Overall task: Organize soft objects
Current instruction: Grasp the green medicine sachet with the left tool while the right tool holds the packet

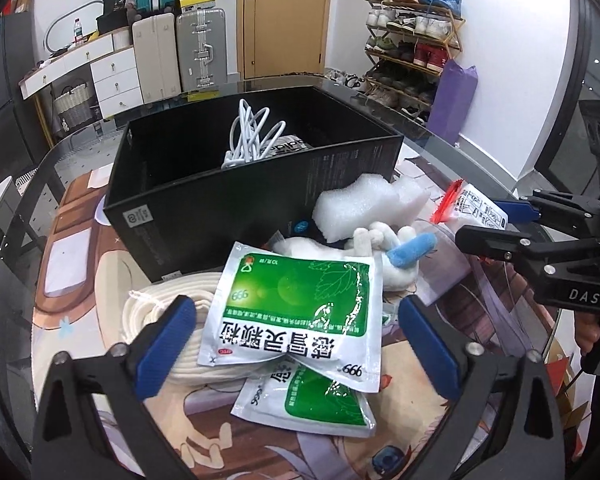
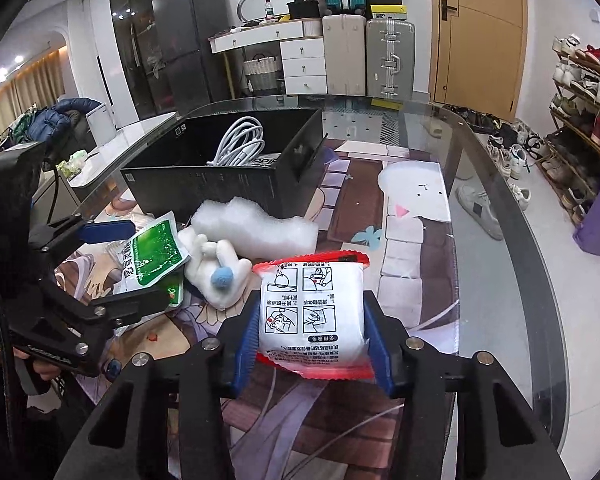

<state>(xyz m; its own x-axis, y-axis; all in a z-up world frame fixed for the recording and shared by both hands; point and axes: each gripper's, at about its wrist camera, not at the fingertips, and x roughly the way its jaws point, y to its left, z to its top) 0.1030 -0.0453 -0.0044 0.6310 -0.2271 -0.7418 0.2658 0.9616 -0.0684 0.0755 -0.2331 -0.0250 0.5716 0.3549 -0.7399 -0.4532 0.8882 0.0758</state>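
My right gripper is shut on a white packet with red edges and holds it above the table; the packet also shows in the left wrist view. My left gripper is open, its blue pads either side of a green and white sachet that lies on a second green sachet. A coiled cream rope lies to the left. A white plush toy with a blue part and white foam lie beyond. An open black box behind holds a white cable.
The glass table carries a printed cartoon mat. The table edge curves on the right, with shoes on the floor and a shoe rack beyond. Suitcases and drawers stand at the back.
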